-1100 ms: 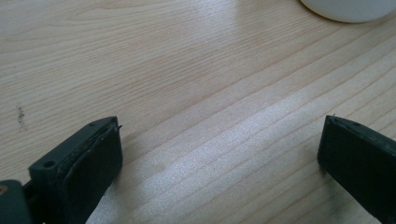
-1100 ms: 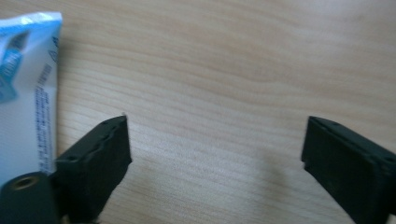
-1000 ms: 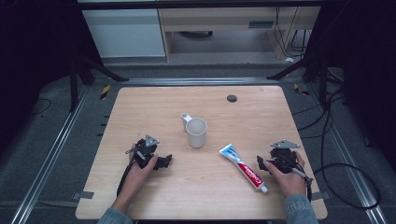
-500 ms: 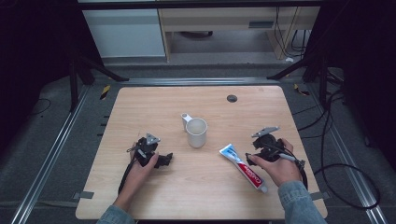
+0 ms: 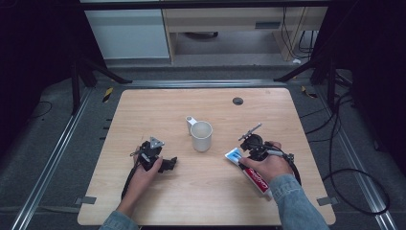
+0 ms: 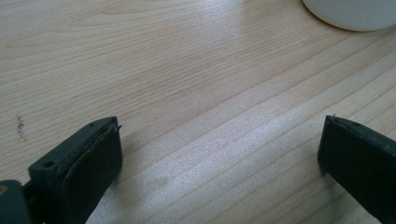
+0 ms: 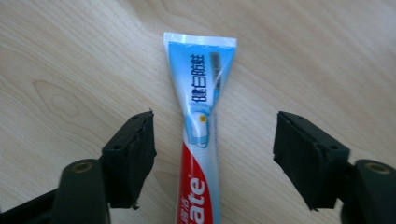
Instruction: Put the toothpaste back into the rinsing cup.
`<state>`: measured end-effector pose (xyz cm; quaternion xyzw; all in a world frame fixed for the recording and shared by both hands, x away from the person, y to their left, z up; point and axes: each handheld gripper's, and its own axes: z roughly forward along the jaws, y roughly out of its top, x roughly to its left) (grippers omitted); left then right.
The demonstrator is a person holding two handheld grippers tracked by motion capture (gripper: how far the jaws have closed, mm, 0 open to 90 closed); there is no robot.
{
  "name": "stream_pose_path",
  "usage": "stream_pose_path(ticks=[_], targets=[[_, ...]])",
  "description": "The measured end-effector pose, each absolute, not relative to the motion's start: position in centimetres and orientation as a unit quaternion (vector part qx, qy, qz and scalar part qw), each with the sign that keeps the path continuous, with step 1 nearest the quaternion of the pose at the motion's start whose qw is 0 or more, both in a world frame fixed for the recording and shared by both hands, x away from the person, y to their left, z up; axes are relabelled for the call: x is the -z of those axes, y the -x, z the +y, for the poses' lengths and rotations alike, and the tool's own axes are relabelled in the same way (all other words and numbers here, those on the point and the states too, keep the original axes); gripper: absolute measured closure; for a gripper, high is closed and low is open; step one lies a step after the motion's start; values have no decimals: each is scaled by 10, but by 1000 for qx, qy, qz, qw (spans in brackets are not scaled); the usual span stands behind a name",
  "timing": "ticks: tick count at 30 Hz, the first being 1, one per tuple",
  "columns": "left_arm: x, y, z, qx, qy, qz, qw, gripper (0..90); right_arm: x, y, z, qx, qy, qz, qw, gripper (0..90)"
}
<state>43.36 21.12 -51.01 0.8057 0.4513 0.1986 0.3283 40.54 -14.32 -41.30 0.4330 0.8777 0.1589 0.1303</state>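
Surroundings: dark floor and metal rails [image 5: 57, 143] are running round a light wooden table [image 5: 158, 108], with pale cabinets [image 5: 129, 33] standing beyond the far edge.
Table edges: a small black disc [image 5: 238, 101] is sitting near the far edge; the wide far-left stretch of wood is lying bare.
Mug: a white mug [image 5: 201, 136] is standing upright mid-table, handle pointing away from the person, well apart from both grippers.
Toothpaste tube: the toothpaste tube [image 7: 201, 135] is lying flat toward the right-near side, crimped end aimed at the mug.
Right gripper: the right gripper [image 7: 212, 154] is straddling the tube, jaws spread wide, pads clear of it on both sides.
Left gripper: the left gripper [image 6: 219, 158] is resting low over bare wood, jaws wide apart, mug base showing ahead.
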Motion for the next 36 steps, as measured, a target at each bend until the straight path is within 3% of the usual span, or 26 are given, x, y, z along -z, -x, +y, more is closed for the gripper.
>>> stream_pose_path(ticks=[14, 36], targets=[[510, -434, 211, -199, -806, 451, 328, 0, 444, -426, -133, -113, -433, 890, 85, 454], [510, -434, 211, -199, -806, 451, 328, 0, 462, -434, -132, -97, -437, 892, 65, 523]])
